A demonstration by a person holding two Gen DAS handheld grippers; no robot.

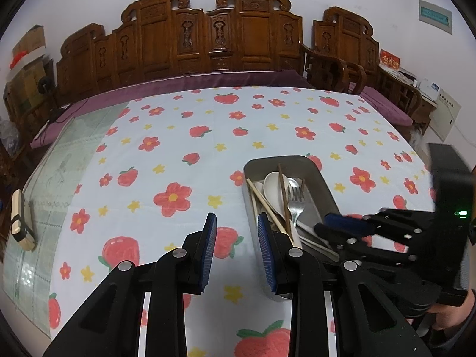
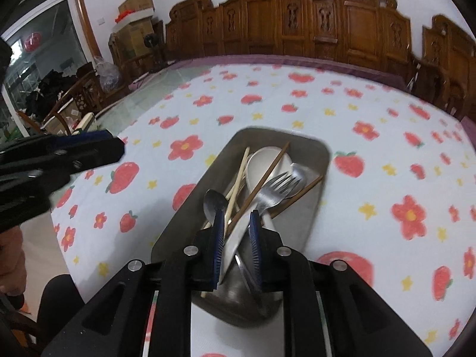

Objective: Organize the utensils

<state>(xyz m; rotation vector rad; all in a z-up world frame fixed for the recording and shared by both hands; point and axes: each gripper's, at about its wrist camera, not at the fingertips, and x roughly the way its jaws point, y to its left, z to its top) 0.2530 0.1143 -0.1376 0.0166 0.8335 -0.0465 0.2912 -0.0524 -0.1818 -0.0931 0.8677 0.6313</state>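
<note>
Near end of metal tray (image 1: 322, 183) hidden behind left gripper (image 1: 236, 251) and right gripper (image 1: 336, 224) in left wrist view. Fork (image 2: 275, 189) handle hidden under right gripper's pads (image 2: 255, 247); contact with white handle (image 2: 235, 238) between them unclear. Chopsticks (image 2: 238, 178) lower ends covered. Right wrist view motion-blurred; carved wooden bench (image 2: 327, 23) detail soft. Brush (image 1: 20, 221) at table edge, bristles unclear.

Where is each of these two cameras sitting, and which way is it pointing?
Left wrist: on the left gripper, facing across the floral table toward a wooden bench; its open fingers and the right gripper show.
Right wrist: on the right gripper, looking down into the tray; fingers straddle utensils.
Shared: tray, fork, table, bench.
</note>
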